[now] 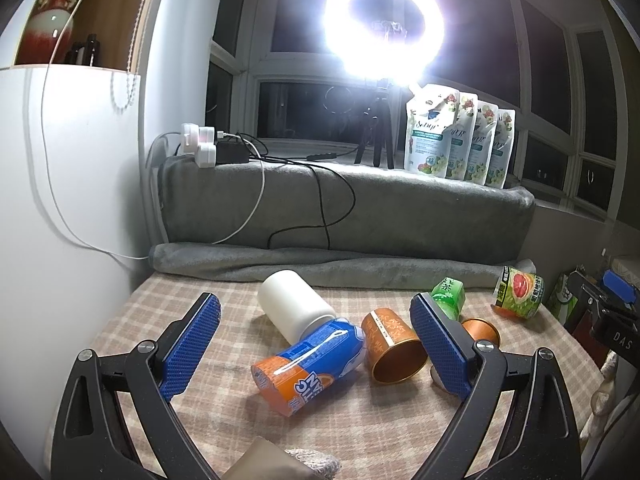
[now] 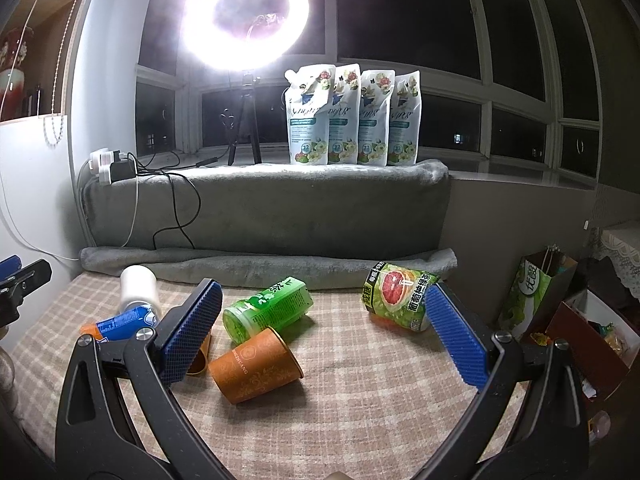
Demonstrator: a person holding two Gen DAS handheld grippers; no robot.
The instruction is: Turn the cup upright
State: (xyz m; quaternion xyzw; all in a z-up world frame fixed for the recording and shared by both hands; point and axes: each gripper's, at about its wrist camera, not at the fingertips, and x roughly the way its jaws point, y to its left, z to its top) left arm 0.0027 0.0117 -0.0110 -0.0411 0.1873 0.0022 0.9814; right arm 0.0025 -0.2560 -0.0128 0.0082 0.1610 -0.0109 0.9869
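Several cups lie on their sides on a checked cloth (image 1: 224, 420). In the left wrist view a white cup (image 1: 294, 309), a blue-and-orange cup (image 1: 310, 364) and an orange cup (image 1: 394, 346) lie between my open left gripper's (image 1: 316, 310) fingers. A second orange cup (image 1: 482, 330) is partly hidden behind the right finger (image 1: 440, 350). In the right wrist view my open right gripper (image 2: 322, 300) hovers over an orange cup (image 2: 256, 368) and a green cup (image 2: 268, 310). A grapefruit-print cup (image 2: 400, 296) lies by its right finger (image 2: 456, 336).
A folded grey blanket (image 1: 360, 208) runs along the back of the cloth. Detergent pouches (image 2: 352, 116) and a ring light on a tripod (image 2: 244, 16) stand on the sill. A power strip with cables (image 1: 208, 144) sits at the left. Bags and boxes (image 2: 560, 312) stand right of the bed.
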